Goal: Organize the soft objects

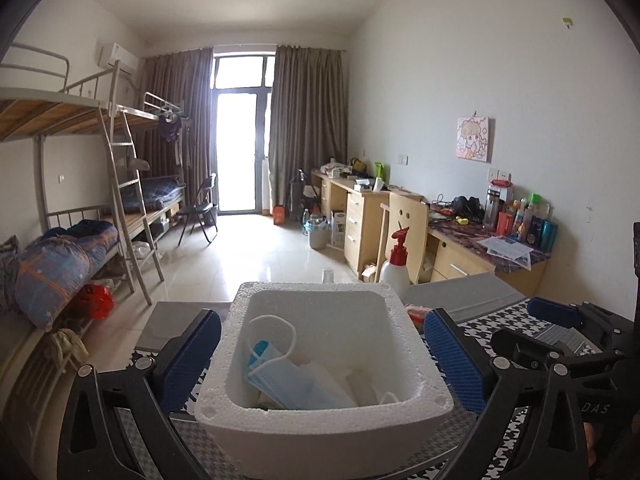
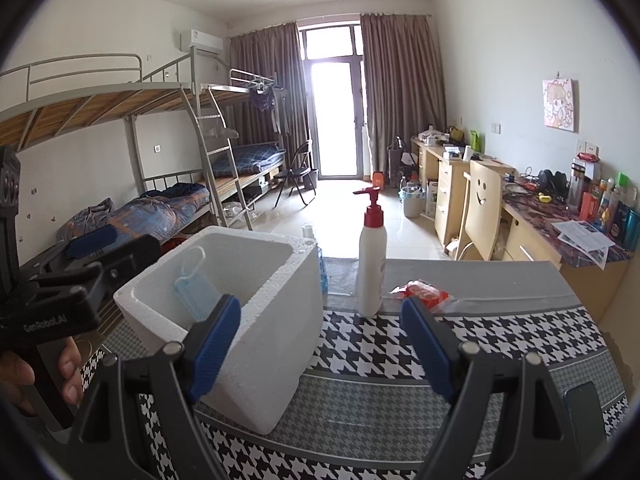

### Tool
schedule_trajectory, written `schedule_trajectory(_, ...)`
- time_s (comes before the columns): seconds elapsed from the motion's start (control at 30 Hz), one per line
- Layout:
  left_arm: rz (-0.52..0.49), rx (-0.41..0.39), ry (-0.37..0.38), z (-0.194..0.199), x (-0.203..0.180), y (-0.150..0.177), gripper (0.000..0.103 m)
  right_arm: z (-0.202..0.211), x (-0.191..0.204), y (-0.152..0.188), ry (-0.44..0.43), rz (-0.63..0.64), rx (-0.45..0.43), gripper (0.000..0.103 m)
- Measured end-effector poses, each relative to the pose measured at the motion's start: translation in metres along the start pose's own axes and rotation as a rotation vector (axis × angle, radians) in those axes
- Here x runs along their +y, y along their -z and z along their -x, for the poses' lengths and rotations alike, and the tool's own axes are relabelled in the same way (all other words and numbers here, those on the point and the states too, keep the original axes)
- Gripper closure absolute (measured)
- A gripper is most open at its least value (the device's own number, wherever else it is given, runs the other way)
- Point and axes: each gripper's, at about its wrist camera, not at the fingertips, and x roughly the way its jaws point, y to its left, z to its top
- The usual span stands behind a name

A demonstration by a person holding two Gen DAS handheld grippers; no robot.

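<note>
Left gripper (image 1: 322, 364): spread wide either side of the foam box, gripping nothing.
Right gripper (image 2: 320, 344): spread, empty, beside the box.
Foam box (image 1: 320, 424): upright on the checked surface (image 2: 500, 340), opening upward.
Face mask (image 1: 296, 384): inside the box, long axis slanting up its left wall.
Pump bottle (image 2: 371, 264): upright beyond, nozzle pointing left.

We are seeing the foam box (image 1: 320, 396) sitting on the tabletop (image 2: 520, 332), with a face mask (image 1: 296, 384) lying inside it. The pump bottle (image 2: 372, 256) is standing to the box's right, a plastic packet (image 2: 424, 292) lying just right of that. Bunk beds (image 2: 120, 120) are standing far left, desks (image 2: 452, 184) far right.
</note>
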Motion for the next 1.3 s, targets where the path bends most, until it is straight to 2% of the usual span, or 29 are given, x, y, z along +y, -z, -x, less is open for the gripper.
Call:
schedule_trajectory(0.7, -0.026, -0.091, 0.004, 0.069, -0.014, 0.011, 0.001, 0.050, 0.014, 0.008, 0.004, 0.022, -0.074, 0.017)
schedule_trajectory(0.83, -0.014, -0.105, 0.015, 0.081, -0.014, 0.018, 0.001, 0.063, 0.019, 0.013, 0.002, 0.025, -0.104, 0.007)
schedule_trajectory(1.1, -0.022, -0.117, 0.024, 0.099, -0.020, 0.029, 0.001, 0.080, 0.026, 0.022, -0.006, 0.029, -0.154, 0.005)
schedule_trajectory(1.3, -0.015, -0.128, 0.003, 0.102, -0.017, 0.037, 0.001, 0.085, 0.029, 0.029, -0.001, 0.027, -0.167, 0.005)
